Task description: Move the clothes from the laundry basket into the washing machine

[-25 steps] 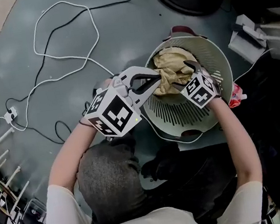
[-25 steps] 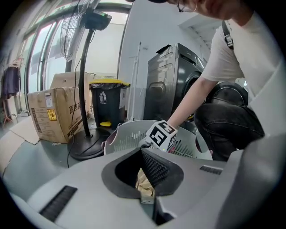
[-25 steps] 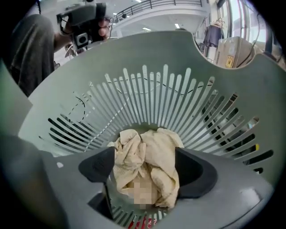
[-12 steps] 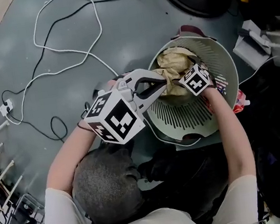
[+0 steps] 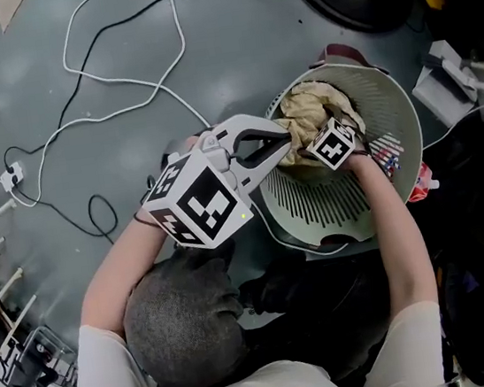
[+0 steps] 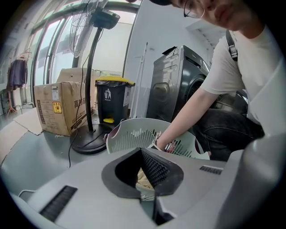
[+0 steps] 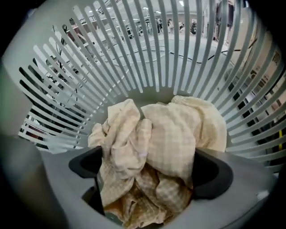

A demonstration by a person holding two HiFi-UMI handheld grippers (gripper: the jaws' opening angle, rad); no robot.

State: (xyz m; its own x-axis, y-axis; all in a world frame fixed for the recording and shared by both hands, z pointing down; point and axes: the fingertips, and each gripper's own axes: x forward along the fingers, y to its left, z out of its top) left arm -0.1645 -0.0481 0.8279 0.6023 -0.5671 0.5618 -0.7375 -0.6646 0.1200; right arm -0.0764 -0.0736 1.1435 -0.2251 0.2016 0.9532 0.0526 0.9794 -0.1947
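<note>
A pale slatted laundry basket stands on the grey floor, and crumpled beige checked cloth lies in it. My right gripper points steeply down into the basket. In the right gripper view its jaws are opening wide, with the beige cloth bunched loosely between them and the basket wall behind. My left gripper hangs over the basket's left rim with its tips together. Nothing shows in its tips. Beyond the basket stands the dark washing machine.
White and black cables loop over the floor to the left. A black fan base, a cardboard box and a yellow-lidded bin stand behind the basket. A red-and-white packet lies by the basket's right side.
My right gripper has sunk deeper into the basket onto the cloth, and its jaws have spread. The left gripper has stayed where it was.
</note>
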